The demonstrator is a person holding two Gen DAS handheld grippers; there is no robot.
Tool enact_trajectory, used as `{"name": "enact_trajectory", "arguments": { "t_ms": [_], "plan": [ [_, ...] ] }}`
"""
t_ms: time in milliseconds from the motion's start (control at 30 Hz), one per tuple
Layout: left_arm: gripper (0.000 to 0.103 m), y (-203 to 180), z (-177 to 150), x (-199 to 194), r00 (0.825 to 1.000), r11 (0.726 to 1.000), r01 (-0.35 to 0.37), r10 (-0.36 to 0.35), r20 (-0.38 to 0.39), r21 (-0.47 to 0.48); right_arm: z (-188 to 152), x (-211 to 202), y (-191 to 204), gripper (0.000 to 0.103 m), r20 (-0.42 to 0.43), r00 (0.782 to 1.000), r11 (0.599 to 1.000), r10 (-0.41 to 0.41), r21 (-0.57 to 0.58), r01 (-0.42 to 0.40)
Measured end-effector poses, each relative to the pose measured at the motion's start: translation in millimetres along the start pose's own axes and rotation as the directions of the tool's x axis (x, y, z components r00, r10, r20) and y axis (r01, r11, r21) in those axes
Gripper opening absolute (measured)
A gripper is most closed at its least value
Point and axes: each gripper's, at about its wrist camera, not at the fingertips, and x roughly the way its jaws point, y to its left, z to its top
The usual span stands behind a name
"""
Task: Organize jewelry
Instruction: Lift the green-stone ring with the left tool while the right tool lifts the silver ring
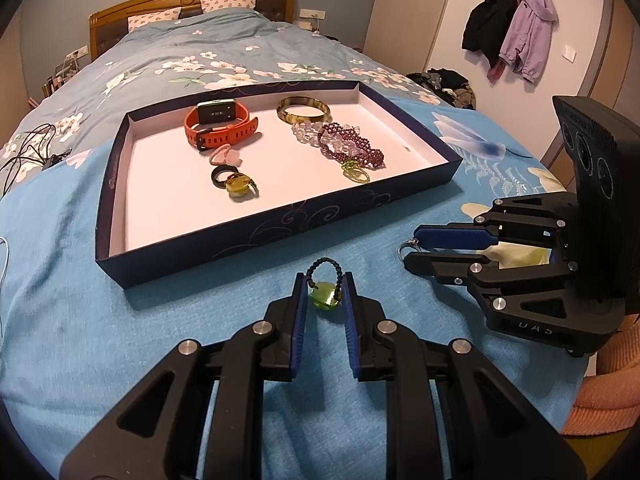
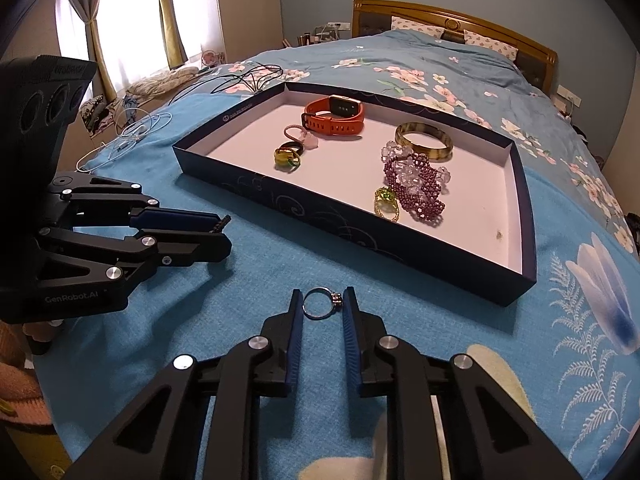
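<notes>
Blue floral bed [image 1: 60, 280] carries one navy cardboard tray [image 1: 256, 226]; left hand-held gripper [image 1: 325, 286] clamps one black-beaded green-stone ring [image 1: 325, 299], right hand-held gripper [image 2: 322, 300] clamps one silver ring [image 2: 320, 303].

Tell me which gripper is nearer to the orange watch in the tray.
Left, slightly. The left gripper holds a green bead ring before the tray's near wall, on the side where the watch lies. The right gripper, holding a silver ring, is farther to the side.

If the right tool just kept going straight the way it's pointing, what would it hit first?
Probably the near wall of the dark blue tray. The right tool, gripping a silver ring, points down toward the blue bedspread just before it, so cloth might come first; depth is unclear.
</notes>
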Motion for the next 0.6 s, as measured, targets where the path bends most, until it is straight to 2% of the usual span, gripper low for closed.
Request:
{"name": "enact_trajectory", "arguments": {
  "t_ms": [33,67,467,533,600],
  "plan": [
    [0.018,0.1,0.1,-0.4,1.0,1.0,0.001,-0.001,0.002,-0.002,0.1,-1.0,-0.4,0.01,0.005,1.0,1.0,-0.003,0.004,0.003],
    [0.018,0.3,-0.1,-0.6,1.0,1.0,0.001,-0.001,0.003,-0.003,0.0,-1.5,-1.7,0.0,0.007,1.0,1.0,0.001,0.009,-0.001],
    [0.018,0.7,-0.2,-0.1,1.0,1.0,0.003,-0.003,0.005,-0.008,-0.7,-4.0,-8.8,0.0,0.018,0.999,0.998,0.034,0.052,-0.035],
    [0.018,1.0,-0.2,0.0,1.0,1.0,0.003,-0.003,0.005,-0.008,-0.5,-2.6,-11.1,0.003,0.012,0.999,0.997,0.038,0.065,-0.038],
    [0.018,1.4,-0.6,-0.2,1.0,1.0,0.004,-0.004,0.006,-0.007,0.0,-0.9,-12.1,0.011,0.006,0.999,0.996,0.048,0.074,-0.049]
  ]
}}
